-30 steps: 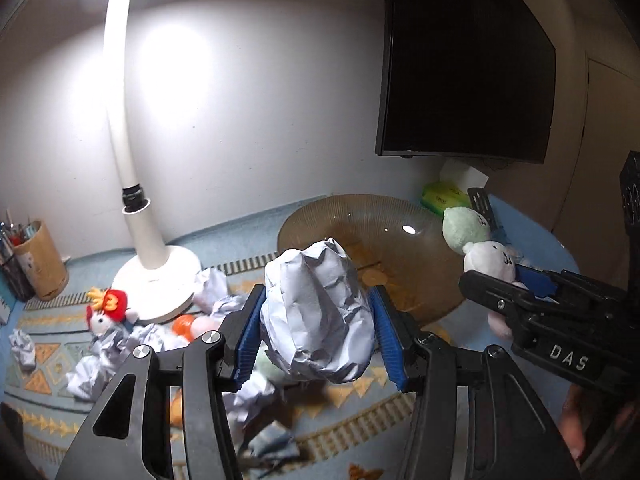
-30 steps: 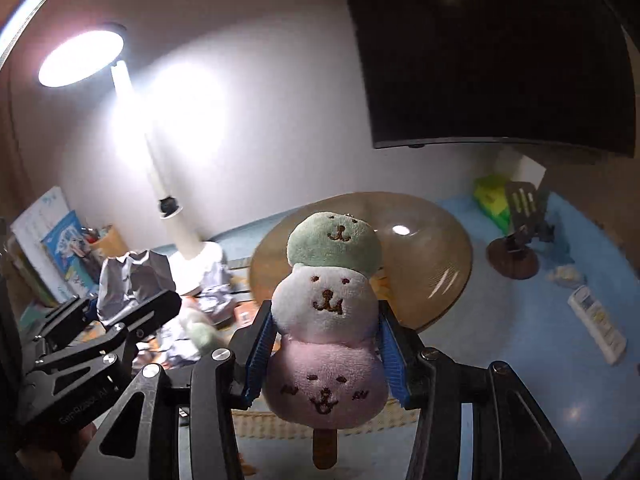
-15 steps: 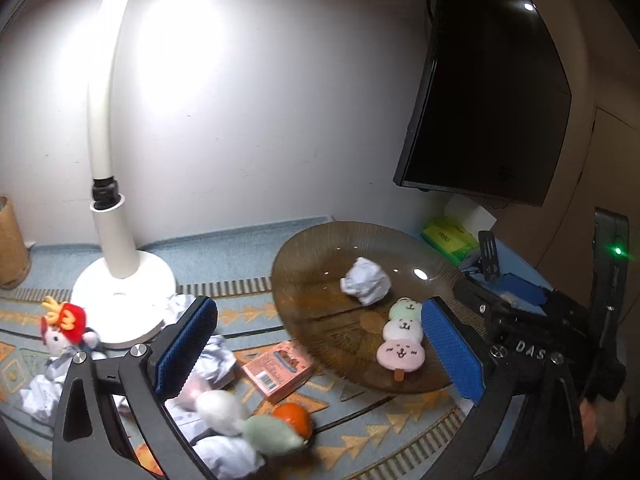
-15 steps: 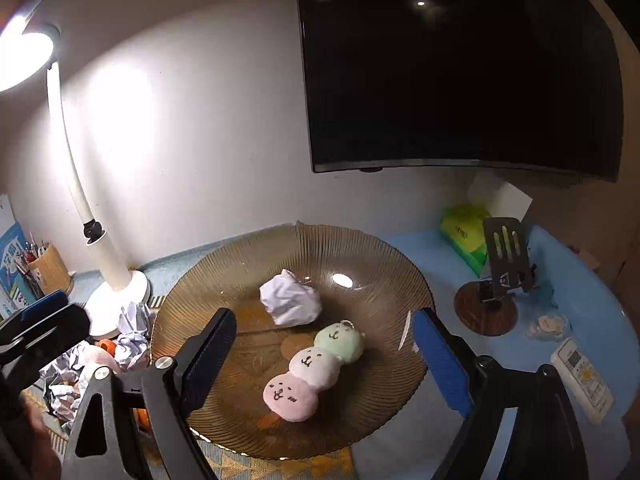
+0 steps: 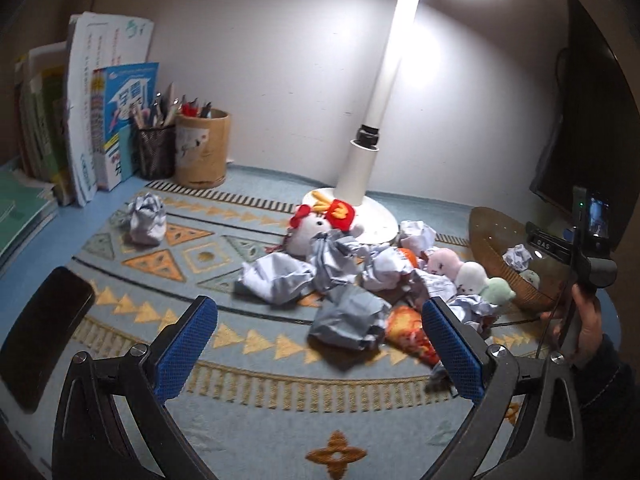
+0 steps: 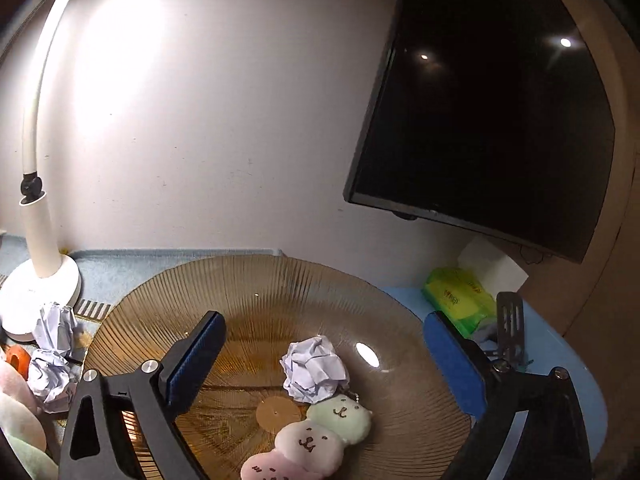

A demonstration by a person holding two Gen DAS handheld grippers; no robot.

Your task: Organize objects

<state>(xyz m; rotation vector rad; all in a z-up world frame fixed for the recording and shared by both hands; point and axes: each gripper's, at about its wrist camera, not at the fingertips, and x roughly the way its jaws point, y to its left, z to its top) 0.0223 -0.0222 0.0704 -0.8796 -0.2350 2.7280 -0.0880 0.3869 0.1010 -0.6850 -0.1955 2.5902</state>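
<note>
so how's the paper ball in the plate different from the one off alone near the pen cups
The paper ball in the plate sits inside the amber plate, touching the dango plush; the lone paper ball rests on the patterned mat, touching nothing. The plate one looks whiter; the lone one greyer, with darker creases. Both are crumpled paper, ungripped.

A paper ball and a dumpling plush touch inside the plate; the lamp stands at frame left.
</note>
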